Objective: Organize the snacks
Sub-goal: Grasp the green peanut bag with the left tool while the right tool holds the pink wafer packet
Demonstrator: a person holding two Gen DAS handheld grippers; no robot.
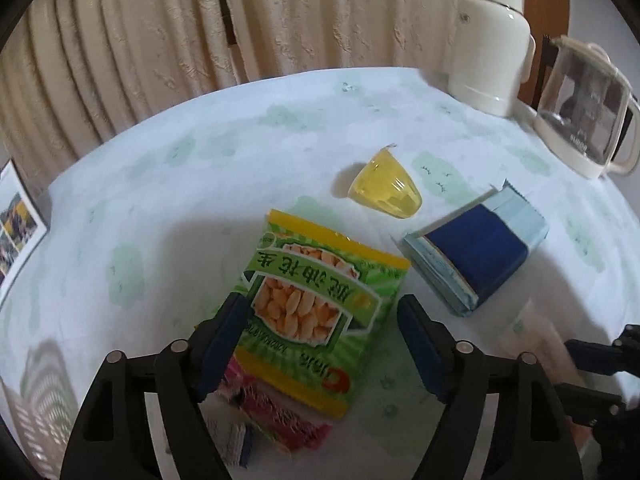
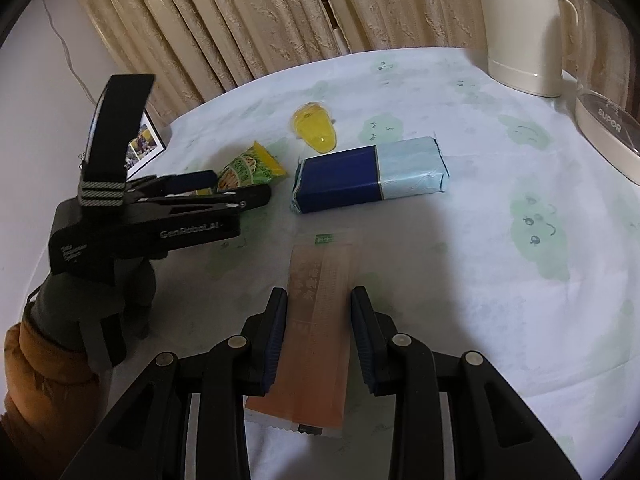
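A green and yellow peanut packet lies on the table on top of a pink snack packet. My left gripper is open, with one finger on each side of the peanut packet. A yellow jelly cup lies tipped over just beyond it. My right gripper is shut on the long edges of an orange snack packet, which it holds low over the table. In the right wrist view the left gripper sits at the peanut packet, with the jelly cup behind.
A blue and pale-blue tissue pack lies mid-table. A cream kettle and a glass pot on a cream base stand at the back right. A photo frame is at the left edge. Curtains hang behind. A gloved hand with an orange sleeve holds the left gripper.
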